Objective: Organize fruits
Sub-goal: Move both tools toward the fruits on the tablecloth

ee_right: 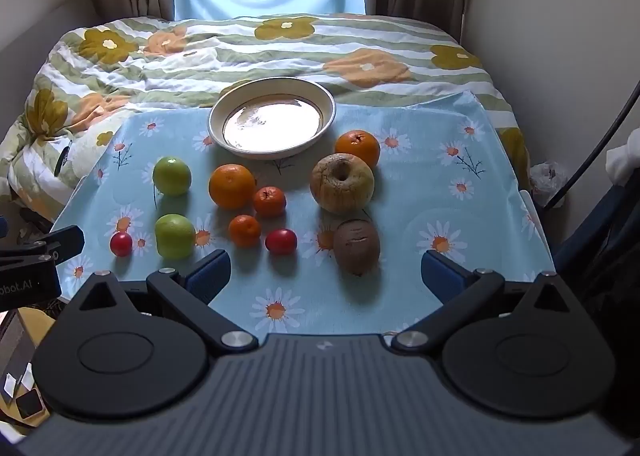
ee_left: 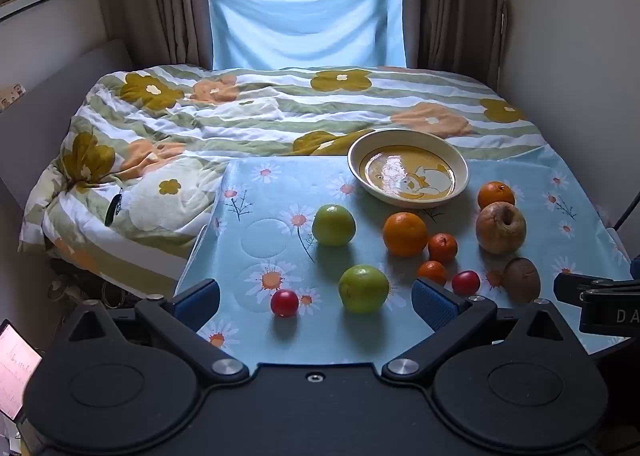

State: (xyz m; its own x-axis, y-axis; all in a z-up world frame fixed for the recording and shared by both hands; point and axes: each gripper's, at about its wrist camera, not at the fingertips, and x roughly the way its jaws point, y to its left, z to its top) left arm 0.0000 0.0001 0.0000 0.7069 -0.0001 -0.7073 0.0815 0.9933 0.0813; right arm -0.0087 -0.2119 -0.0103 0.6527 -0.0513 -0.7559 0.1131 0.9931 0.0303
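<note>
Fruit lies loose on a blue daisy tablecloth (ee_left: 276, 192) (ee_right: 460, 192). An empty cream bowl (ee_left: 408, 173) (ee_right: 272, 118) stands at the far edge. Nearer are two green apples (ee_left: 333, 225) (ee_left: 363, 289) (ee_right: 172, 176) (ee_right: 175, 236), a large orange (ee_left: 405, 234) (ee_right: 232, 186), a second orange (ee_left: 496, 195) (ee_right: 357, 148), two small mandarins (ee_left: 443, 248) (ee_right: 270, 201) (ee_right: 245, 231), two red cherry tomatoes (ee_left: 284, 302) (ee_left: 466, 282) (ee_right: 281, 241) (ee_right: 121, 243), a wrinkled brownish apple (ee_left: 500, 227) (ee_right: 342, 184) and a kiwi (ee_left: 521, 279) (ee_right: 356, 247). My left gripper (ee_left: 316, 306) is open and empty at the near edge. My right gripper (ee_right: 325, 276) is open and empty, with the kiwi just ahead.
A bed with a flowered quilt (ee_left: 240, 112) (ee_right: 240, 48) lies behind the table, with curtains (ee_left: 456, 4) and a window beyond. A wall (ee_right: 560, 36) is close on the right, where a dark cable (ee_right: 600, 128) hangs. A lit screen (ee_left: 16, 368) is at lower left.
</note>
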